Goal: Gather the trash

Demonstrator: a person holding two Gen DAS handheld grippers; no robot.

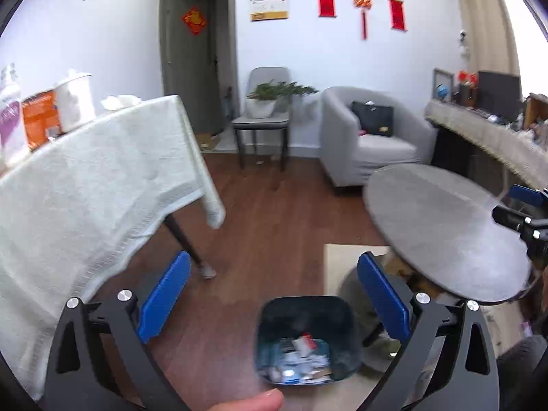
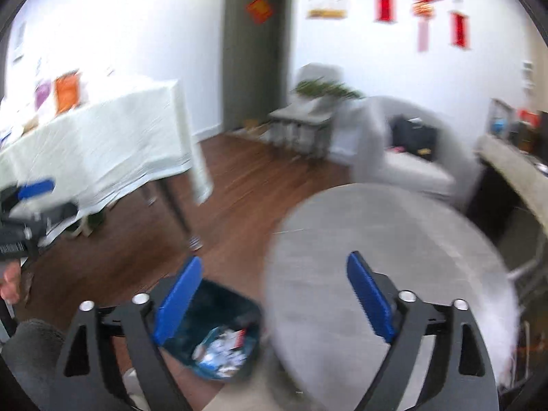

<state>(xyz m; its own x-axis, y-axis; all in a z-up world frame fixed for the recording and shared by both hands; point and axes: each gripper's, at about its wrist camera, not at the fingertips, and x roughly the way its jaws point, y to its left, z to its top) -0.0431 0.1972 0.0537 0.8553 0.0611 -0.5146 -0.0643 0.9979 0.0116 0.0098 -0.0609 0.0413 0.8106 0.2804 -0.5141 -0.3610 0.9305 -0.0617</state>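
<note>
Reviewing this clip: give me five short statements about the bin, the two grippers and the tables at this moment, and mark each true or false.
1. The trash bin stands on the wooden floor and holds scraps of trash. True.
2. The left gripper is clamped on a paper cup. False: its blue pads stand wide apart with nothing between them.
3. The right gripper is open and holds nothing. True.
4. The round grey table is covered with trash. False: the part of its top that shows is bare.
5. The table with the white cloth carries nothing. False: an orange package and other items stand at its far end.
</note>
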